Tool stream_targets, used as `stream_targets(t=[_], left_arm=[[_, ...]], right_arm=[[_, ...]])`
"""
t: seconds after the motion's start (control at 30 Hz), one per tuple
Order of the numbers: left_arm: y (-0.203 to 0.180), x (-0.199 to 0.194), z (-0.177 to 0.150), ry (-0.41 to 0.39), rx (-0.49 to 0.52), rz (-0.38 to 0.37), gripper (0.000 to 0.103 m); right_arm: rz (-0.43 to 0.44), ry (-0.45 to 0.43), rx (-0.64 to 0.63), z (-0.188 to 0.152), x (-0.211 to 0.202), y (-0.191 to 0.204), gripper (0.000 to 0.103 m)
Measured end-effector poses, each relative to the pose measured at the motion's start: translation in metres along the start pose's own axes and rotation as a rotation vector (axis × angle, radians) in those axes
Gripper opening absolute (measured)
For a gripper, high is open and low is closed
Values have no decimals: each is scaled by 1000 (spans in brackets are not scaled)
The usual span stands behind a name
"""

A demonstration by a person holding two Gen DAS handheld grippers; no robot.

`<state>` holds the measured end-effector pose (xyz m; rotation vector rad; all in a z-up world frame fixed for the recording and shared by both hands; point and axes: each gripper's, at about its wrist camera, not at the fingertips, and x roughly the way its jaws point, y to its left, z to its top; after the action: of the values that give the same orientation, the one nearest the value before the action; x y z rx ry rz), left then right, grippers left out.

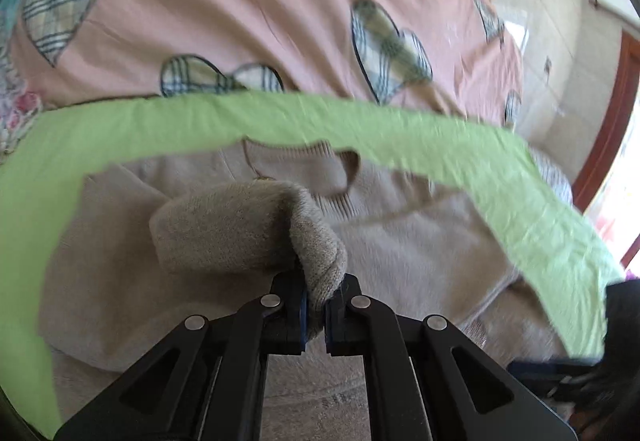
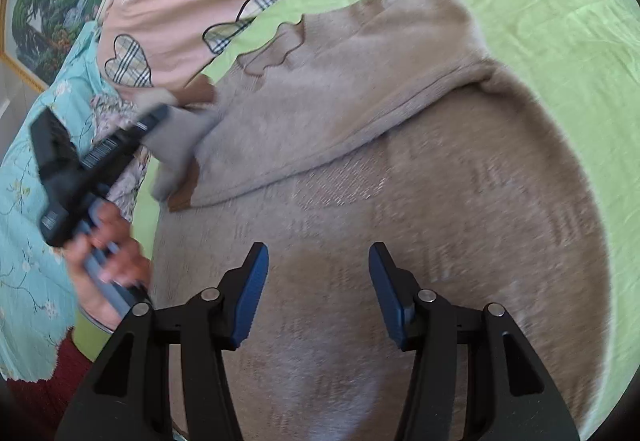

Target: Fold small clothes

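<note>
A small beige knit sweater lies on a light green sheet. My left gripper is shut on a sleeve of the sweater and holds it lifted and folded over the body, below the ribbed neckline. In the right wrist view the sweater fills the middle, and the left gripper shows at the left, pinching the sleeve cuff. My right gripper is open and empty, hovering just above the sweater's body.
A pink quilt with plaid hearts lies beyond the green sheet. A turquoise floral cloth is at the left. The person's hand holds the left gripper's handle. A framed landscape picture and a tiled floor are further off.
</note>
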<state>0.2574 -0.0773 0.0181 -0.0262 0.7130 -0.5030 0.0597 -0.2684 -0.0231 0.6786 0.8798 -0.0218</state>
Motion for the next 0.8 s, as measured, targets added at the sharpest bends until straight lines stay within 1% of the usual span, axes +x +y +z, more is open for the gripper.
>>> stream_targets(t=[0.03,0.07,0.13,0.2,0.23,0.27,0.3,0.37,0.47,0.57,0.6,0.67,0.8], left_arm=[[-5,6,-5,25,16,3,7],[-6,11,-13,50,25,3,10],[-7,13,-22,83,30,-5,20],[-4,8,-29,89,27,-11,36],[-2,3,-32,88,31,-9,40],[1,-4,-36,85,33,1,47],[5,-11,-40,80,35,11,51],[15,-24,-45,76,31,30,53],[39,-40,-50,69,-1,95,53],[73,-54,-54,60,-71,156,53],[86,-57,-55,62,-97,189,53],[108,-59,-57,68,-140,241,53],[136,-55,-59,95,-183,344,53]], right_arm=[[0,-3,0,3,0,-1,54],[0,-5,-2,7,0,-2,54],[1,-7,-13,16,2,-2,54],[10,-15,-31,29,6,3,54],[14,-19,-41,35,7,5,54],[21,-21,-58,44,11,10,54],[28,-22,-76,52,15,17,54],[35,-26,-108,64,22,31,54],[56,-32,-173,81,37,61,54],[124,-11,-193,93,58,82,54],[146,0,-179,96,66,84,54],[159,15,-137,99,82,85,54],[168,5,9,97,97,65,54]])
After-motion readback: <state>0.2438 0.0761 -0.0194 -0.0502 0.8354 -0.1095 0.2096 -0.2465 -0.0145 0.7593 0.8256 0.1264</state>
